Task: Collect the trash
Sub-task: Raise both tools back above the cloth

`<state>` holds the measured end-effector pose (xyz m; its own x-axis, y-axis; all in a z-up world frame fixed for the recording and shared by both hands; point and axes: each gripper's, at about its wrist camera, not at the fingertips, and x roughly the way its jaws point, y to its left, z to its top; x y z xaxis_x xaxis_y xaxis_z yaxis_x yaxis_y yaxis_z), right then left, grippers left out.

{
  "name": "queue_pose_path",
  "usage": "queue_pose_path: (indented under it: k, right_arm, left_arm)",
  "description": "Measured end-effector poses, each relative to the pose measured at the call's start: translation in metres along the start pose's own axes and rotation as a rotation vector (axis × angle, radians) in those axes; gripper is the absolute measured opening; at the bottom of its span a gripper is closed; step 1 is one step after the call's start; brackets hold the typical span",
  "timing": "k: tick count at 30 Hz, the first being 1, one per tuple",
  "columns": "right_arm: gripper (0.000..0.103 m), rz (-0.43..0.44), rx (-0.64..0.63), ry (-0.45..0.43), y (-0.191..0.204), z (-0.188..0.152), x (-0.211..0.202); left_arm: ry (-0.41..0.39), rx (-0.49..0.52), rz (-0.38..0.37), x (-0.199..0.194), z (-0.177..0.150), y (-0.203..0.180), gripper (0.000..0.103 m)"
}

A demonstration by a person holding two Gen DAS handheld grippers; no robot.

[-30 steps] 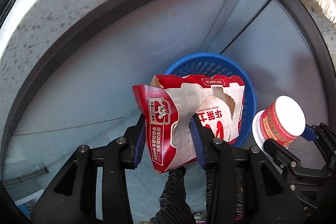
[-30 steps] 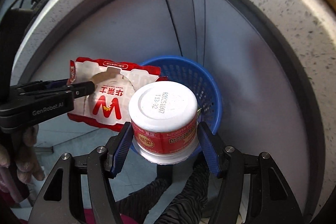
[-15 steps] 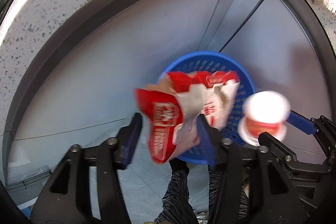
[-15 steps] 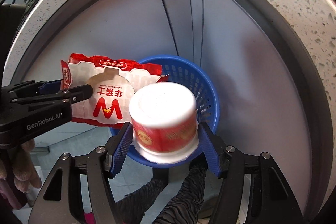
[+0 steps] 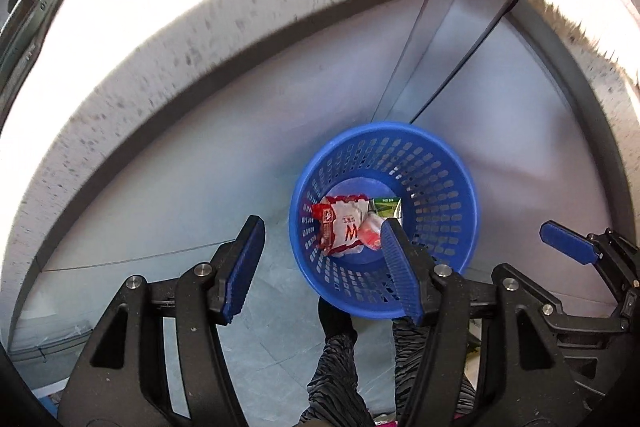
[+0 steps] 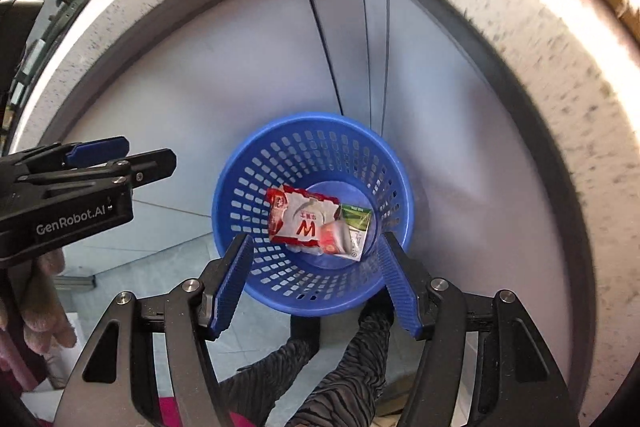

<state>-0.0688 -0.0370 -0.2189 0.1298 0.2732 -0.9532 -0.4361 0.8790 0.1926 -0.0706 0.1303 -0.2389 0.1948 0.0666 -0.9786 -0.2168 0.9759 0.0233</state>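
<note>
A blue perforated basket point(image 5: 434, 179) point(image 6: 280, 155) stands on the floor below both grippers. At its bottom lie a red and white paper bag point(image 5: 344, 227) point(image 6: 300, 219), a red cup point(image 5: 370, 233) point(image 6: 332, 237) on its side and a green carton point(image 5: 386, 207) point(image 6: 358, 227). My left gripper point(image 5: 322, 263) hangs open above the basket's left rim, nothing between its blue pads; it also shows in the right wrist view point(image 6: 100, 159). My right gripper point(image 6: 316, 283) stands open and empty over the basket's near rim, and is also seen at the far right of the left wrist view point(image 5: 568, 241).
A speckled stone counter edge point(image 5: 200, 7) arches overhead with a fringed cloth point(image 5: 560, 15) hanging off it. Grey cabinet doors point(image 6: 240, 67) stand behind the basket. A person's legs in striped trousers point(image 6: 360, 347) are beside it on the tiled floor. A hand point(image 6: 44, 307) holds the left gripper.
The left jaws spread and the paper bag dropped into the basket. The red cup left the right gripper's pads and now lies in the basket too.
</note>
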Motion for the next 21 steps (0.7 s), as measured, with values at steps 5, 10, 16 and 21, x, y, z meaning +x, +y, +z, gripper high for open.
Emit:
queue_pose_path:
  k: [5, 10, 16, 21]
  right_arm:
    - [0.063, 0.019, 0.006, -0.026, -0.002, 0.005, -0.016]
    - [0.063, 0.04, -0.006, -0.054, -0.001, 0.011, -0.036]
    - [0.063, 0.07, -0.017, -0.092, -0.002, 0.016, -0.062]
    - [0.063, 0.097, -0.009, -0.124, -0.008, 0.02, -0.085]
  left_arm:
    - [-0.028, -0.007, -0.014, -0.015, 0.005, -0.001, 0.062]
    - [-0.056, 0.0, -0.028, -0.032, 0.015, -0.003, 0.062]
    - [-0.098, -0.006, -0.053, -0.056, 0.026, -0.006, 0.062]
    - [-0.132, -0.02, -0.09, -0.08, 0.039, -0.008, 0.062]
